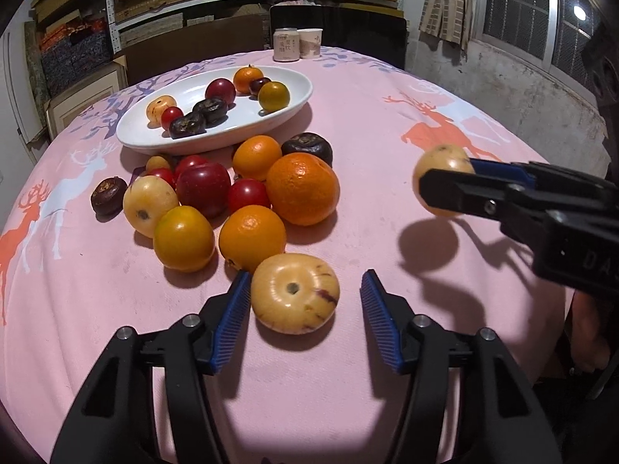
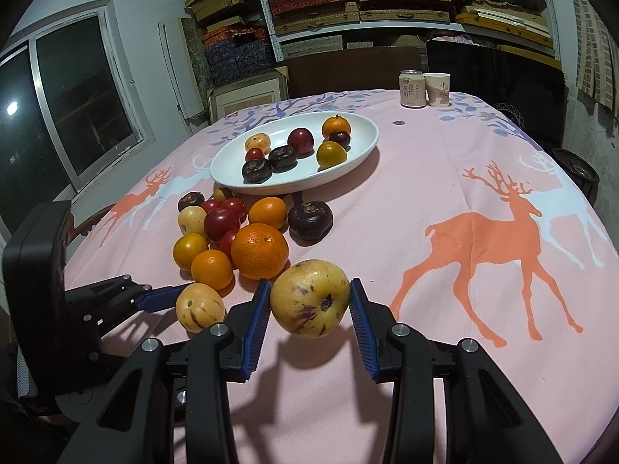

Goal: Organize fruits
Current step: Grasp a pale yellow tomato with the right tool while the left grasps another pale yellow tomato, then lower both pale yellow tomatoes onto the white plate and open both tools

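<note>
- The right gripper (image 2: 309, 305) is holding a pale yellow, purple-streaked fruit (image 2: 309, 297) clear of the bench (image 2: 425, 201), its shadow falling on the pink deer-print cloth below; the blue ribbed fingers (image 2: 258, 321) are pressing on its two flanks.
- The left gripper (image 1: 305, 301) is straddling a second pale yellow fruit (image 1: 295, 293) that is sitting on the cloth at the near edge of the loose pile. Its fingers (image 1: 232, 321) are standing part-way in: the one on the left of the view is touching or nearly touching the skin, while the other is showing a clear gap, so nothing is clamped.
- The white oval dish (image 1: 271, 116) is lying beyond the pile, already carrying a handful of fruits.
- This fruit is looking smooth, waxy and rounded, probably light and fairly firm, yet bruisable; I judge a gentle squeeze across its widest girth to be safest, since a pinch nearer the top could be letting it squirt out.
- The stem dimple is facing up, so the flanks are offering the broadest contact for the ribbed pads.
- An orange (image 1: 251, 243) is sitting right behind it, apparently touching, and may be rolling if nudged.
</note>
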